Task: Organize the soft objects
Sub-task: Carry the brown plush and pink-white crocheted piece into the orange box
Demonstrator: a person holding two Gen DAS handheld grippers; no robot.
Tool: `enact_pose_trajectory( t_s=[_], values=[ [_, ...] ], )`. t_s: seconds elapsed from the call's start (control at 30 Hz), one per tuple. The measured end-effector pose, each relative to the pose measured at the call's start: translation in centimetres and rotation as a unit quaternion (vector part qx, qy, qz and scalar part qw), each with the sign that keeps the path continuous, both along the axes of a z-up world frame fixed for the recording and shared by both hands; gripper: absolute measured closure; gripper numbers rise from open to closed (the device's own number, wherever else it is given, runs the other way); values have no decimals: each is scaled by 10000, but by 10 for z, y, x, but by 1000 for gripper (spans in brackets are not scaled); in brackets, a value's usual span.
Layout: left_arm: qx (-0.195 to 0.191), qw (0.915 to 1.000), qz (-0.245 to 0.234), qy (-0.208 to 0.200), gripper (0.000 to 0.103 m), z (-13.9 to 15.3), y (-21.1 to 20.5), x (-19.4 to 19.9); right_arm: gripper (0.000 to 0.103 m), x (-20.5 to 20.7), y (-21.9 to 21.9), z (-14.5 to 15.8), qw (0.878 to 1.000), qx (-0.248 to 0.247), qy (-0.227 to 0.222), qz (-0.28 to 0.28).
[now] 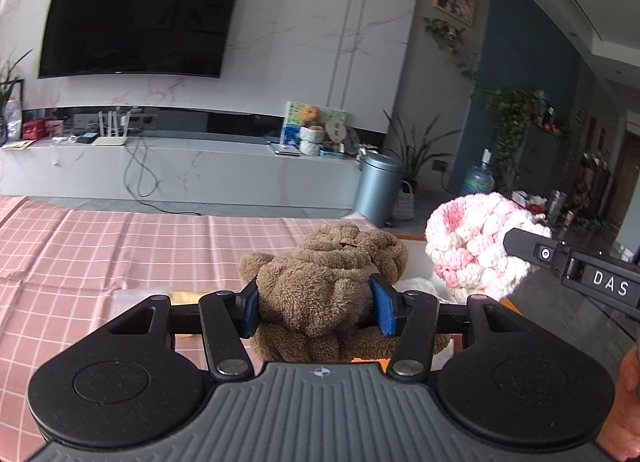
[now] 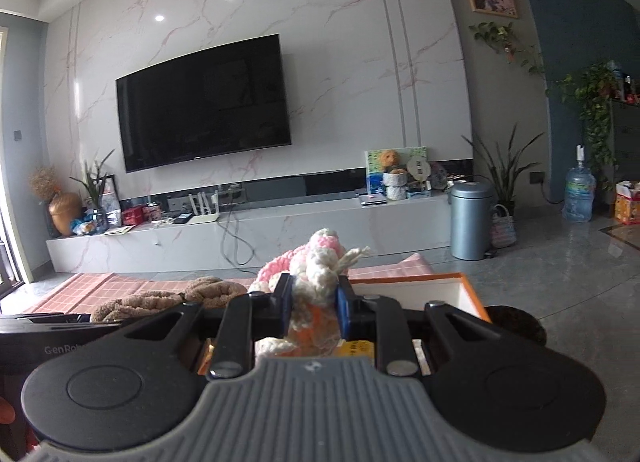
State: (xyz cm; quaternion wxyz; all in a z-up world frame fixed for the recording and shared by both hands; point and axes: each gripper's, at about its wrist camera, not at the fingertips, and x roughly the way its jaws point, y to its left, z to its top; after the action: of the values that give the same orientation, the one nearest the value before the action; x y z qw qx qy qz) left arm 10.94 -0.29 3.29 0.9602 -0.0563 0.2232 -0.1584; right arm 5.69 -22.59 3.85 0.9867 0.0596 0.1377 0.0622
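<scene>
Between my left gripper's [image 1: 316, 304] two blue pads sits one brown plush bear [image 1: 320, 282], pinched at its middle, the pads pressed into the fleece on either side. Its long axis runs away from the camera, the rounded end pointing toward the far wall; which end is the head I cannot tell. It hangs over the pink checked tablecloth [image 1: 100, 246], near that cloth's right edge. My right gripper [image 2: 314, 308] squeezes one pink-and-white chunky-yarn knit piece [image 2: 316, 262] between its two pads, the jaws drawn close with yarn bulging out above and below. That piece stands roughly upright, a loose white strand pointing up and right. From the left wrist view it shows as a round puffy mass [image 1: 480, 246] held to the right of the bear and a little higher, the two apart. Under the right gripper lies one orange-edged box [image 2: 460, 290] with a white inside, beside the cloth. Farther off I count one wall-mounted television [image 1: 136, 18], one grey-blue round bin [image 1: 378, 190], one water jug [image 1: 478, 178] and one framed picture [image 1: 454, 0].
</scene>
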Motion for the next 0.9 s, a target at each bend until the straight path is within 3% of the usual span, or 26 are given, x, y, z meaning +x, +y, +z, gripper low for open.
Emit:
enact_pose_trajectory(
  t_s=[0.33,0.63,0.77,0.9],
  values=[
    [577,9947,-849,30,42,-9,-59,34,82,21,-62,1,9986,-26,288,-446],
    [1272,9853,-1125,178,41,-26,-104,74,82,76,-86,-12,9956,-271,813,-370],
    [1917,9748,-1135,120,41,-37,-124,85,82,105,-91,-24,9931,-443,1030,-333],
    [2490,9606,-1225,156,41,-51,-141,93,82,128,-85,-36,9851,-1295,1050,-413]
  ],
)
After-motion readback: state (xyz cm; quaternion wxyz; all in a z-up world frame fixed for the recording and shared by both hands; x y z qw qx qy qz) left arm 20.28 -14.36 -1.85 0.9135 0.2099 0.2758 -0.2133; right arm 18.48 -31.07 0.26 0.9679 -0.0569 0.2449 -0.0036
